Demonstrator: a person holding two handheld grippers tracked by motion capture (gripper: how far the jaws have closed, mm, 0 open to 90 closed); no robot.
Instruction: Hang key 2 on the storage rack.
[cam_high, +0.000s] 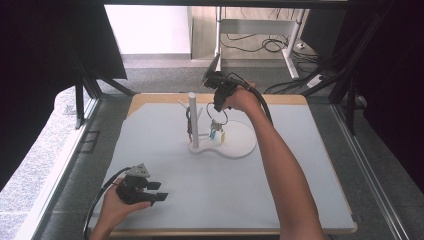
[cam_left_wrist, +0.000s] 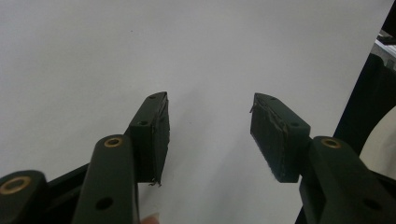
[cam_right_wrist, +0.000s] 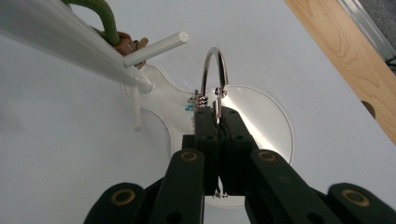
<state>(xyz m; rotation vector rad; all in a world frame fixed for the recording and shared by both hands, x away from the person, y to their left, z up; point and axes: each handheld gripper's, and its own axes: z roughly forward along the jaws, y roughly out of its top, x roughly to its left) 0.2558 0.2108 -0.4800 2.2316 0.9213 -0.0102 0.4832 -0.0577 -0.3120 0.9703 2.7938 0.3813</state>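
One left gripper (cam_high: 159, 191) rests low on the grey table mat (cam_high: 165, 150), jaws apart around nothing. One white stand with an upright post (cam_high: 192, 120) sits mid-table. One right gripper (cam_right_wrist: 218, 116) clamps one silver metal ring (cam_right_wrist: 215, 70) above the stand's round base (cam_right_wrist: 271, 121).

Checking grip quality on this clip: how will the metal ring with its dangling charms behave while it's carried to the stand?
The metal ring looks thin and stiff, so it should keep its shape in the shut right hand-held gripper. Its polished surface may let it pivot between the pads. The charms hang loose below and will probably swing.
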